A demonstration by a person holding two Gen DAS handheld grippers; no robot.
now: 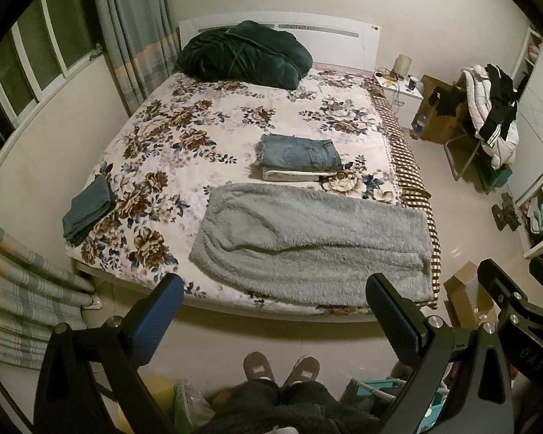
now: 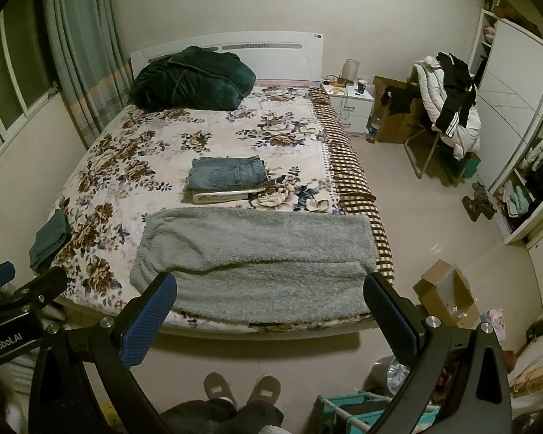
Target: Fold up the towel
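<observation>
Bed (image 1: 206, 115): floral cover, fills the middle of both views; checked sheet along its right edge.

Quilt (image 1: 242, 50): dark green, heaped at the headboard.

Towel (image 1: 307, 238): grey, fluffy, lying across the foot of the bed near its right corner, long side along the foot edge. One ridge runs along its length; whether it is already doubled cannot be told.

Jeans (image 1: 300, 150): folded, on a pale folded cloth, just beyond the towel.

Green cloth (image 1: 87, 209): folded, at the bed's left edge, well apart from the towel.

Left gripper (image 1: 271, 311): jaws spread, holding nothing, above the floor short of the bed.

Right gripper (image 2: 268, 307): jaws spread, holding nothing, likewise short of the towel.

Slippers (image 2: 242, 390): the person's, on the floor below.

Step, as judged: approach, no grasp made yet. Next move calls for each gripper to reach a near corner of the towel and pinch it, then carry that edge over to the far edge.
</observation>
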